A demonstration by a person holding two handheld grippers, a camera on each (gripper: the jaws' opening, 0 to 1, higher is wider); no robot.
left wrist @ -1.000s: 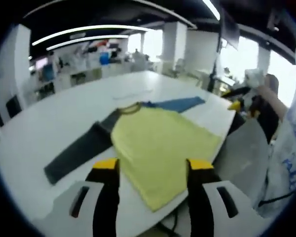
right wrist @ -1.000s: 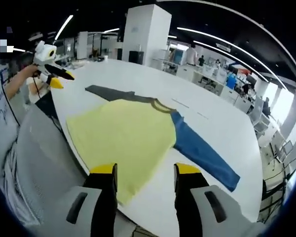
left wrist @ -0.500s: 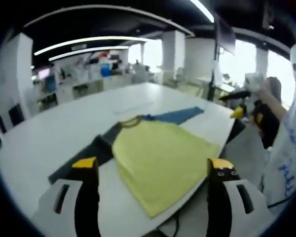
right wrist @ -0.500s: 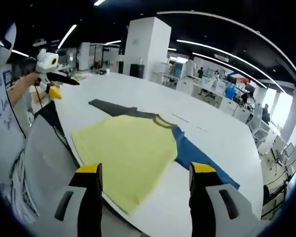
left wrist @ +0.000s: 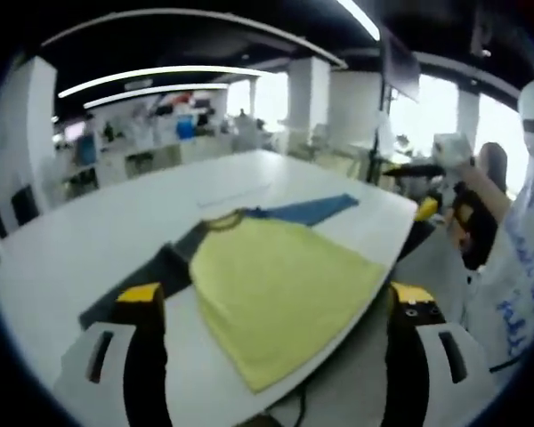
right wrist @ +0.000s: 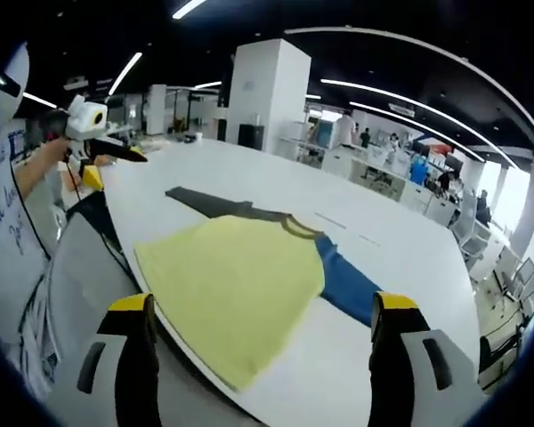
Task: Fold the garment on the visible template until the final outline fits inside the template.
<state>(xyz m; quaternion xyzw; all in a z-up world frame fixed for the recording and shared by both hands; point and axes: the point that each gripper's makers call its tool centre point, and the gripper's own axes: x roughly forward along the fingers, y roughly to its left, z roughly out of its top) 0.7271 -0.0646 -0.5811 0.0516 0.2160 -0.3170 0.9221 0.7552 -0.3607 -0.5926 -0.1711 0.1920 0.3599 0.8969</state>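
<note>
- Left gripper view: the left gripper [left wrist: 271, 307] hangs above the white table [left wrist: 89, 240] with its jaws spread wide and nothing between them.
- The yellow shirt [left wrist: 280, 289] lies flat and unfolded near the table's edge, its grey sleeve [left wrist: 156, 271] and blue sleeve [left wrist: 307, 209] stretched out to either side.
- Right gripper view: the right gripper [right wrist: 260, 316] is likewise wide apart and empty, above the shirt's hem.
- Thin marks on the table beyond the collar may be the template; I cannot tell.
- A good first move is probably to pinch each sleeve end and fold it inward, flat.
</note>
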